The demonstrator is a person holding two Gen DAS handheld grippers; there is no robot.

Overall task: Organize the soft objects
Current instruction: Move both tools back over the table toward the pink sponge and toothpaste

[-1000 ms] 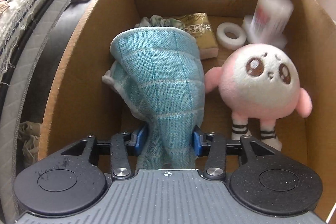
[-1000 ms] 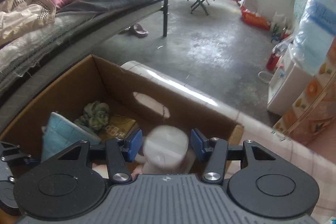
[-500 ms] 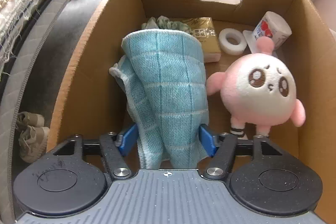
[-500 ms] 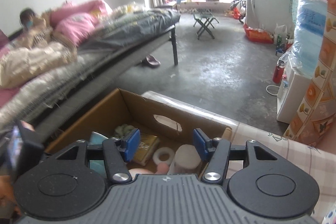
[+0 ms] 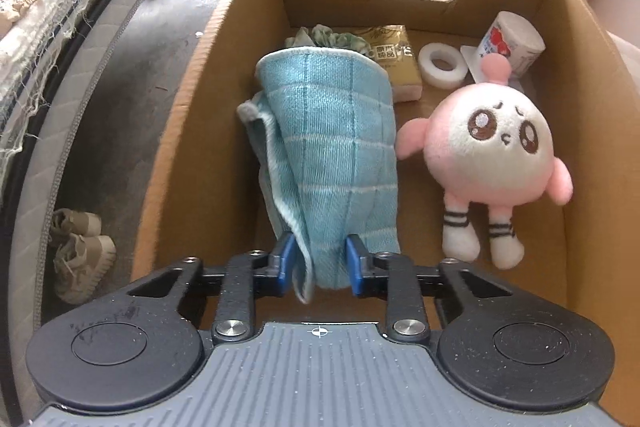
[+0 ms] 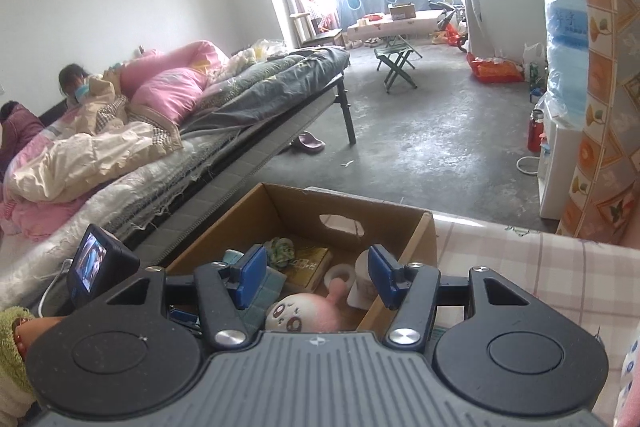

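My blue-padded left gripper (image 5: 319,261) pinches a teal towel (image 5: 332,155) gridded in pale lines, beside a pink-and-white plush toy (image 5: 486,149) with black-striped legs, in a brown cardboard box (image 5: 188,131).

The cardboard box (image 5: 192,115) is plain brown corrugated board, matt, with rough cut edges. The teal cloth (image 5: 332,155) is a coarse woven fabric with a ribbed, gridded texture, while the pink plush toy (image 5: 488,147) is soft short-pile fleece. The left gripper (image 5: 320,263) has matt black plastic arms, blue pads and shiny metal screws.
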